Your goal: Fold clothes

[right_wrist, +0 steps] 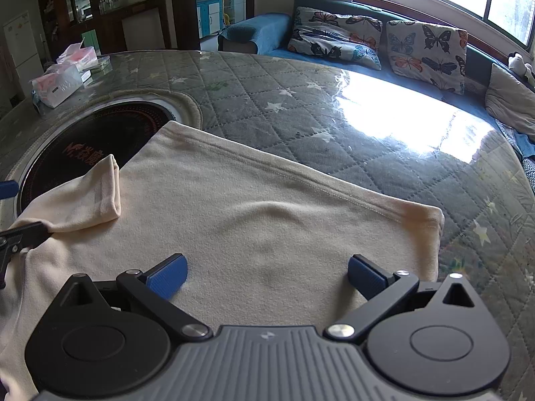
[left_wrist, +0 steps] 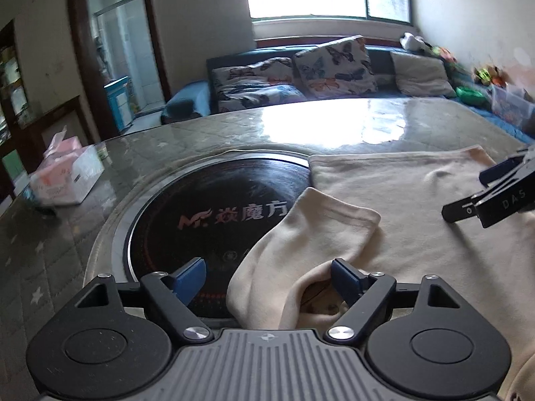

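A cream shirt lies flat on the quilted table cover, directly under and ahead of the right gripper. Its hem is the far edge, away from this gripper, and it runs across the view from the far left to the near right, so the body of the shirt stretches back toward the tool. The right gripper has its two blue pads spread wide above the cloth and it holds nothing. To the left of this gripper one sleeve is folded over the body; its long axis goes from the left gripper toward the far side, and the cuff end points away, toward the black round cooktop set in the table. In the left wrist view the left gripper is also spread, and the sleeve begins between its pads and goes forward and to the right, with the cuff at the far end. I cannot tell if the right pad touches the fabric. The right gripper shows at the right edge above the shirt. A tissue box stands far to the left.
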### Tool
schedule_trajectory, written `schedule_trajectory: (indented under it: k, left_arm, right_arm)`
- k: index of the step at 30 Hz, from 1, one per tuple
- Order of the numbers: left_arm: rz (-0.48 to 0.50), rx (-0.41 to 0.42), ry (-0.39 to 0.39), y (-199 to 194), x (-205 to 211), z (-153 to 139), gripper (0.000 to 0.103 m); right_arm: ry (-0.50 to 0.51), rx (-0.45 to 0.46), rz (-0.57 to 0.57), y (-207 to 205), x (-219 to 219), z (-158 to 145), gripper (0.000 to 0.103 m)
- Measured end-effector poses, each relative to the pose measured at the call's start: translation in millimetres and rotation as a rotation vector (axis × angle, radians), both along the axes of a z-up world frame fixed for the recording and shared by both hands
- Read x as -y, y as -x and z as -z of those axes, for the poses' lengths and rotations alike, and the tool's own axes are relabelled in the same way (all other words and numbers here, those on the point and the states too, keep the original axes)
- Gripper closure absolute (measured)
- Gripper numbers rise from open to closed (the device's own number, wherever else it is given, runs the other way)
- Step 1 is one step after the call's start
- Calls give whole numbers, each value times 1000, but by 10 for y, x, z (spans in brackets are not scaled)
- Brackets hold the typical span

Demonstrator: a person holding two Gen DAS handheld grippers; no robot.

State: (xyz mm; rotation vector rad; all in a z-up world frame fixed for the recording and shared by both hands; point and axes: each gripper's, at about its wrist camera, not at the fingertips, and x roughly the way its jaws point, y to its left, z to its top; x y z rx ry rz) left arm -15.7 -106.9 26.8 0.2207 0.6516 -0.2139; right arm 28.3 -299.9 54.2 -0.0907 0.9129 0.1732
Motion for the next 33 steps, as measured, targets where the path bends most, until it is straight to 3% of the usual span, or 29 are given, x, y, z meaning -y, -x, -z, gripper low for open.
schedule_trajectory:
  k: [11, 13, 15, 19, 20, 23, 26, 31, 33]
  left_arm:
    - [81, 34, -99, -156, 358, 101, 15]
    - [95, 41, -117, -185, 425, 122, 20]
    - [91, 36, -119, -218, 397, 147, 31]
    - [48, 54, -89, -213, 204, 132, 36]
    - [34, 66, -88, -202, 170, 120, 47]
    - [-36, 71, -95, -222, 43, 110, 62]
    - [-96, 43, -49, -252, -150, 111, 62]
    - [20, 83, 33, -14, -164, -49, 58]
    - [103, 91, 32, 74, -65, -81, 58]
  right_arm:
    - [-3, 5, 3, -3, -14, 12, 0]
    - [-3, 5, 3, -4, -18, 11, 0]
    - [-4, 6, 3, -5, -20, 12, 0]
    - [-5, 8, 2, -6, -13, 15, 0]
    - [-5, 9, 3, -3, -9, 17, 0]
    - [-4, 8, 3, -2, -6, 20, 0]
    - [-3, 6, 3, -1, -8, 14, 0]
    - [-2, 8, 5, 9, -13, 14, 0]
    - [-2, 8, 5, 14, -12, 15, 0]
